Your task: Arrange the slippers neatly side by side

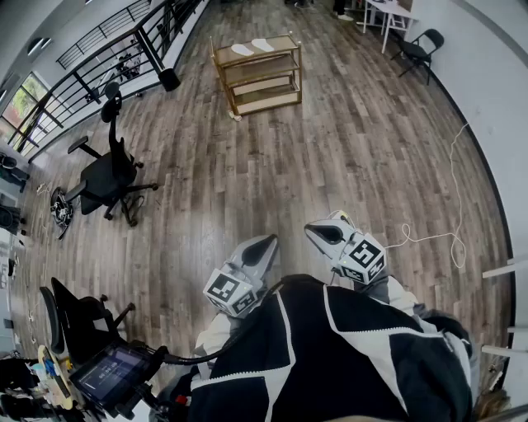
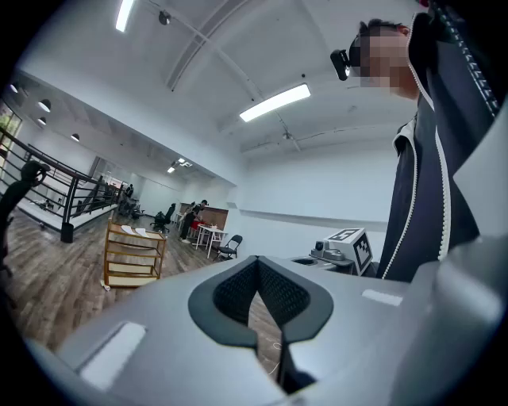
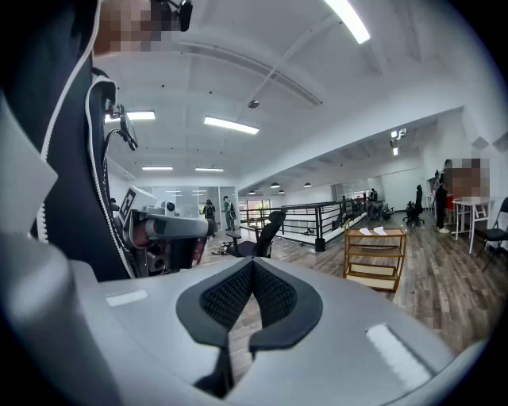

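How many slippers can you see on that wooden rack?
2. Both lie on the top shelf of the wooden rack: the left slipper left of centre, the right slipper beside it near the middle. Others could be hidden on the lower shelves.

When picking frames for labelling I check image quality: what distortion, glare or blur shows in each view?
Head view: strong fisheye bends the floor; light is even, the far shelf small but sharp. Left gripper view: black round vignette, ceiling light blown out, a mosaic patch. Right gripper view: same vignette, glaring ceiling strip, mosaic patches.
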`<state>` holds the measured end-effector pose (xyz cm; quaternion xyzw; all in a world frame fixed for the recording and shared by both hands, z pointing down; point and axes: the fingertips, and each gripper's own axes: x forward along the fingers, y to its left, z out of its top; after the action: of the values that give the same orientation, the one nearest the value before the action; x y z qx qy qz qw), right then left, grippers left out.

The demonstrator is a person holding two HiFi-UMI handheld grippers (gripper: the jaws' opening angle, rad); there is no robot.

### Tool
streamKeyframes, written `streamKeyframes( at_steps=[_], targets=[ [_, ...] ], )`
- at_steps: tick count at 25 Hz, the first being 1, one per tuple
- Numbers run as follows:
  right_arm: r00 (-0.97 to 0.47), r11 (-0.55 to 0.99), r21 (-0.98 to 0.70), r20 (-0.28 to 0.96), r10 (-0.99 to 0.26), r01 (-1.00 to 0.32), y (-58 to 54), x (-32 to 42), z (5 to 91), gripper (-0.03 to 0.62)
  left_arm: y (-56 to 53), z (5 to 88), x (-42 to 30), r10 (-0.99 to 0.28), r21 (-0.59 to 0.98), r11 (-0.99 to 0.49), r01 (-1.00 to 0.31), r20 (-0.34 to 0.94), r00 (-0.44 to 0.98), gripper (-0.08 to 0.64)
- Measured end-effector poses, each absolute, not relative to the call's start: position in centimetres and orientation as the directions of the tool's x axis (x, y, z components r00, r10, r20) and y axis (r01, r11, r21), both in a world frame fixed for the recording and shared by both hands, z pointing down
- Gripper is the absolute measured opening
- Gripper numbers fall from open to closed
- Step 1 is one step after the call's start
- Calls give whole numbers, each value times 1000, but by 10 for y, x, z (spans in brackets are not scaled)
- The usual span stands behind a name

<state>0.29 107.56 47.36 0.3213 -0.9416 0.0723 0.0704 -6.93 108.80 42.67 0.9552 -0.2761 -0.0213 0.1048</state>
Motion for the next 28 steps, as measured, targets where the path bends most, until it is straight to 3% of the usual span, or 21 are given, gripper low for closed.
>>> streamKeyframes(
  at_steps=[28],
  targets=[
    [-823,801,-192,106,-558,-568,1095,21,476,5,1099,438,-31,-477,225,-852,-472,38,878,15]
  ],
)
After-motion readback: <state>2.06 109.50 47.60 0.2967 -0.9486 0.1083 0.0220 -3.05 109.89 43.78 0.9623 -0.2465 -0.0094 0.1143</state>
